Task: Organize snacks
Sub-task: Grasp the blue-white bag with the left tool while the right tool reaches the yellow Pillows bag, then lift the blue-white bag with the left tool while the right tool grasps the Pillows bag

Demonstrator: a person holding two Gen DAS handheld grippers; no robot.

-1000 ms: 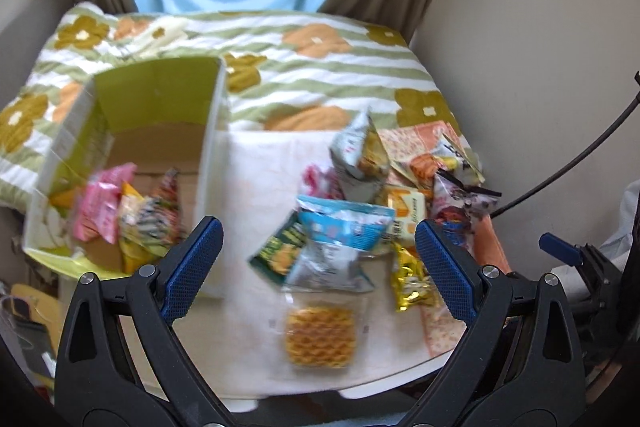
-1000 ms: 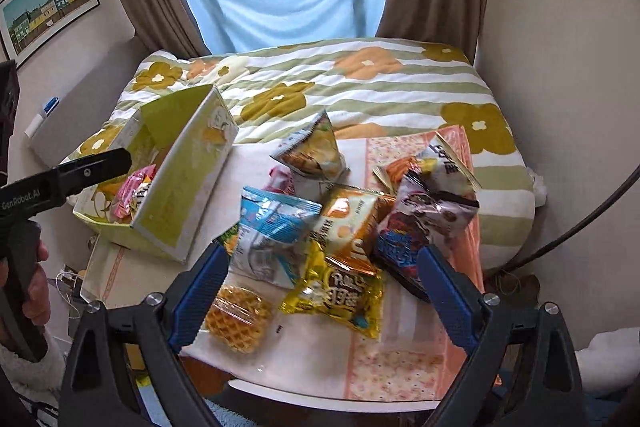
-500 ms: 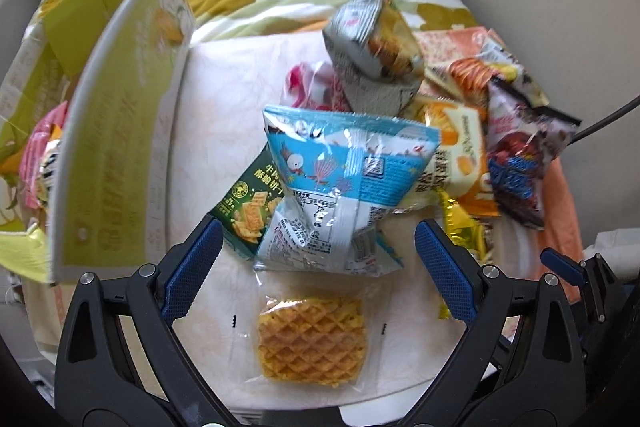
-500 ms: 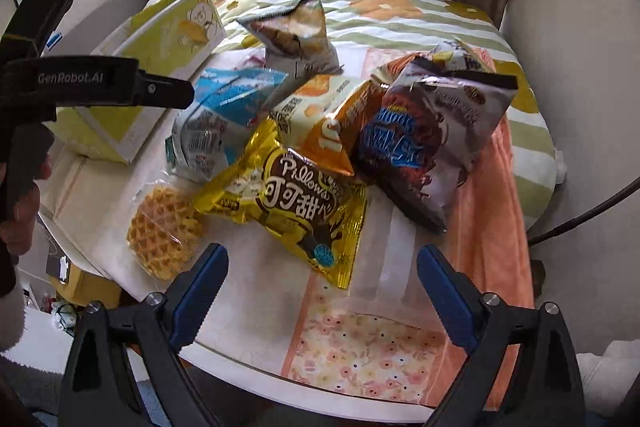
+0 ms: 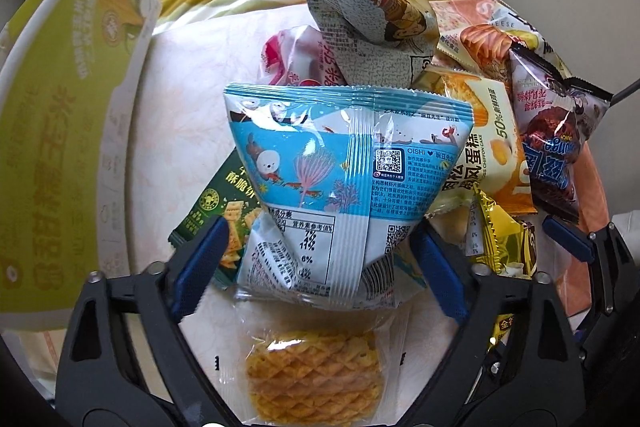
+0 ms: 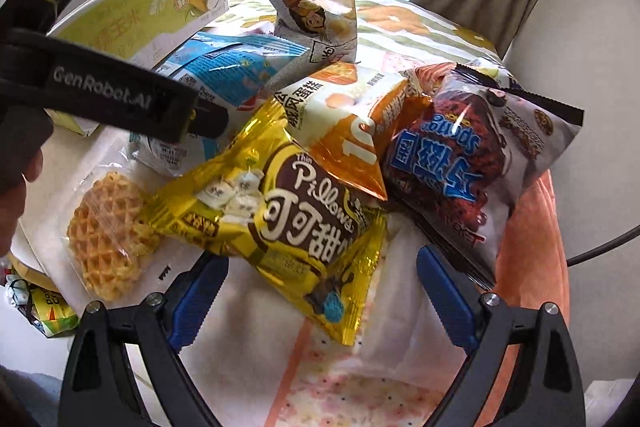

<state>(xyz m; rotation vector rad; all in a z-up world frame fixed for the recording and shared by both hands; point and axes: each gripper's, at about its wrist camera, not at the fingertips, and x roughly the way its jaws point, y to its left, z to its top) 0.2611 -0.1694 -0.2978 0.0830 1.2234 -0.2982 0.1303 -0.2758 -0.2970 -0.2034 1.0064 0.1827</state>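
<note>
Both claws are lower now, close over the snacks. The left claw (image 5: pixel 316 255) has just been closing and the blue bag (image 5: pixel 340 183) sits between its pads. The right claw (image 6: pixel 320 291) stays wide, with the yellow bag (image 6: pixel 280 215) just ahead.

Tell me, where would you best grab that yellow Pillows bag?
Probably by the near bottom corner of the yellow Pillows bag, coming from above and in front, where the right gripper hovers open. That end lies free on the cloth; its far end is tucked under the orange bag.
</note>
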